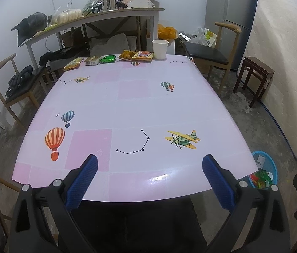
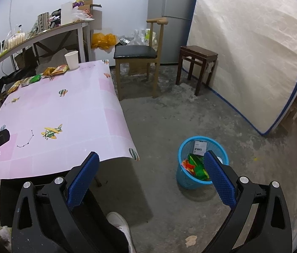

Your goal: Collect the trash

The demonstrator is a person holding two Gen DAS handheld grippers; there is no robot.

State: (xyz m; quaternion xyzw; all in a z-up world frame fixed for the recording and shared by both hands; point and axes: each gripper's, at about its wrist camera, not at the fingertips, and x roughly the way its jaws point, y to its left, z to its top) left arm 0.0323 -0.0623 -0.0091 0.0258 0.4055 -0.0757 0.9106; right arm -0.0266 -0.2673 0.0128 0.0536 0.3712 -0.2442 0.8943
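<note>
Down on the concrete floor, at the lower right of the right wrist view, stands a blue mesh basket [image 2: 192, 179]. It holds a heap of crumpled red, green and orange wrappers [image 2: 194, 165], with a white card printed "CABLE" [image 2: 200, 147] leaning against its far inner wall. In the left wrist view the same basket [image 1: 271, 163] peeks out past the table's near right corner.

The rest of the trash sits in a loose row along the far edge of the pink table [image 1: 127, 105], near the top centre of the left wrist view. From left to right: a yellow packet [image 1: 72, 63] with its long axis slanting up to the right, a pale packet [image 1: 93, 60], a green packet [image 1: 108, 59], then an orange packet [image 1: 126, 54] and an orange-and-white packet [image 1: 142, 55] touching each other. Just right of these a white paper cup [image 1: 159, 49] stands upright, mouth up; what is inside cannot be told.

The left gripper [image 1: 149, 164] hangs over the table's near edge, blue pads spread wide, nothing between them. The right gripper [image 2: 151, 164] is equally wide apart and empty, out over the floor beside the table, its right pad in front of the basket.
</note>
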